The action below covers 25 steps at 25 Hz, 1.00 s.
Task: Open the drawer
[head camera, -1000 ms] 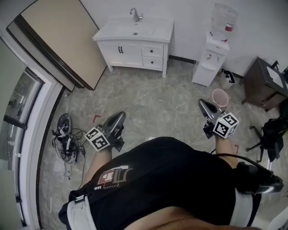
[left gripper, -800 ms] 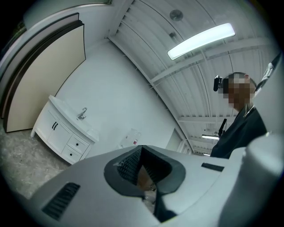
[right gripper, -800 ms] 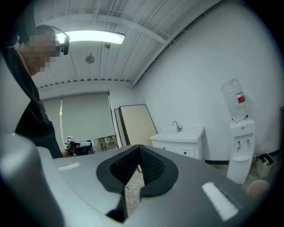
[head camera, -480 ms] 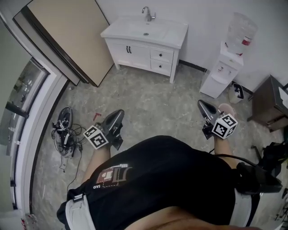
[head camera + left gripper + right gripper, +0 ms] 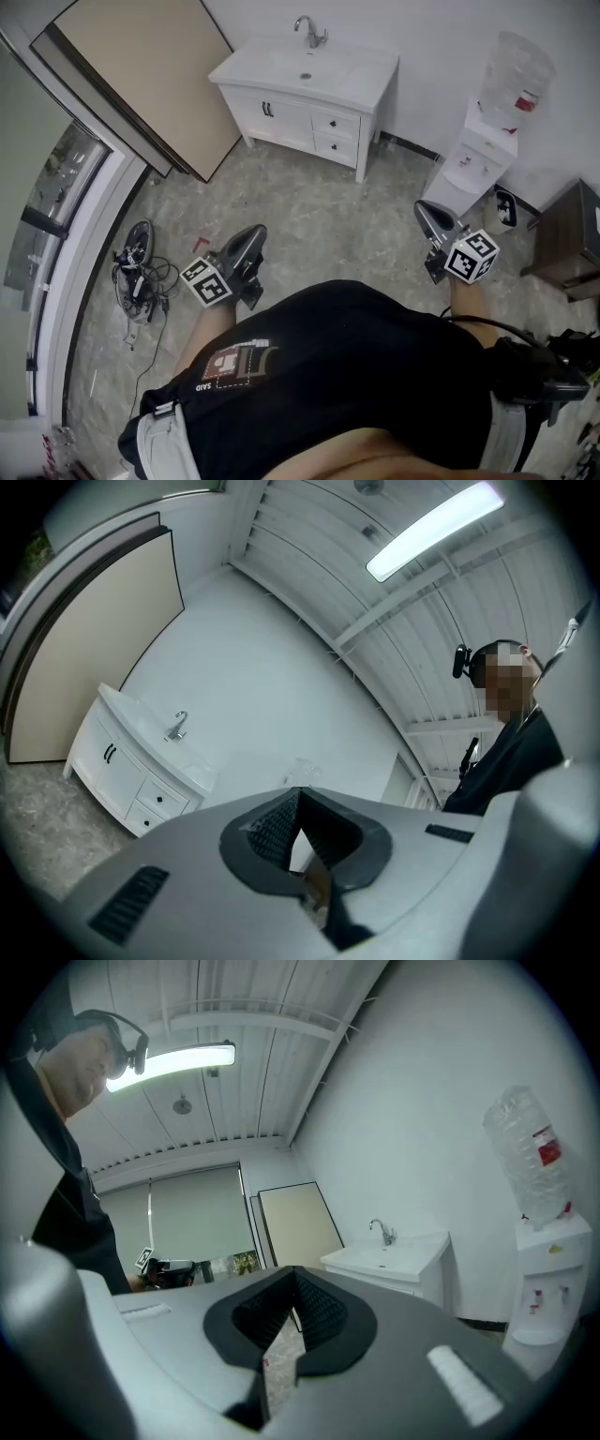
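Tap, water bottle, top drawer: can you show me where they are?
tap [image 5: 310,29]: head view, on its curved spout.
water bottle [image 5: 517,75]: head view, on its clear side.
top drawer [image 5: 335,124]: head view, on its front panel.

Black shirt; grey left claw, right claw.

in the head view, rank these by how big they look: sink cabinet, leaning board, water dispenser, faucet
1. leaning board
2. sink cabinet
3. water dispenser
4. faucet

This is apparent size only. The wide lens stretches the board at the frame's edge, so its lead over the cabinet may be overstated.
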Available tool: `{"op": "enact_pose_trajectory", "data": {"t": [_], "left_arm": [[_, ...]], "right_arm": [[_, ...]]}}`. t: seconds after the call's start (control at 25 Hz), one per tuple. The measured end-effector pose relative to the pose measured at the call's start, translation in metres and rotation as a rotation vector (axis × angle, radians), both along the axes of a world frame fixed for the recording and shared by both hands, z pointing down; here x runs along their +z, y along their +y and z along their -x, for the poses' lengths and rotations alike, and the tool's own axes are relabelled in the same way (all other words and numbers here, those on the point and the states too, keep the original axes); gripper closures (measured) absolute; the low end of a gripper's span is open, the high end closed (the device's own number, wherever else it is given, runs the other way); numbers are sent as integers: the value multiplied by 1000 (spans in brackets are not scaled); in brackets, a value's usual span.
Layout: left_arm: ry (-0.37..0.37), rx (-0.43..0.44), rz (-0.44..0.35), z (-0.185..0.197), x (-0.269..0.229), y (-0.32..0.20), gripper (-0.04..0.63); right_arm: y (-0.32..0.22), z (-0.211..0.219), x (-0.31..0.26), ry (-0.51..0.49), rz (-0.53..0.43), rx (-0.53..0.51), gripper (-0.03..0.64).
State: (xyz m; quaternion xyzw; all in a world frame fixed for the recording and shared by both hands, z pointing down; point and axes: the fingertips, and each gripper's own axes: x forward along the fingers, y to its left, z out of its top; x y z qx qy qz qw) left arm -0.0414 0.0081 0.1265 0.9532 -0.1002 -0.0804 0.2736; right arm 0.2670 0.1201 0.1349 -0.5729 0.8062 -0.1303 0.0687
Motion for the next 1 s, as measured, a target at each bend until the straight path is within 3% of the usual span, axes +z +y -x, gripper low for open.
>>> {"op": "enact_pose_trajectory", "data": {"t": [0.4, 1.0], "left_arm": [[-31, 64, 34, -65, 16, -47, 604], [56, 207, 31, -51, 8, -253, 604]], "right_arm": [[-31, -61, 26, -48, 50, 72, 626], [-204, -16, -6, 29, 31, 174, 626]]}}
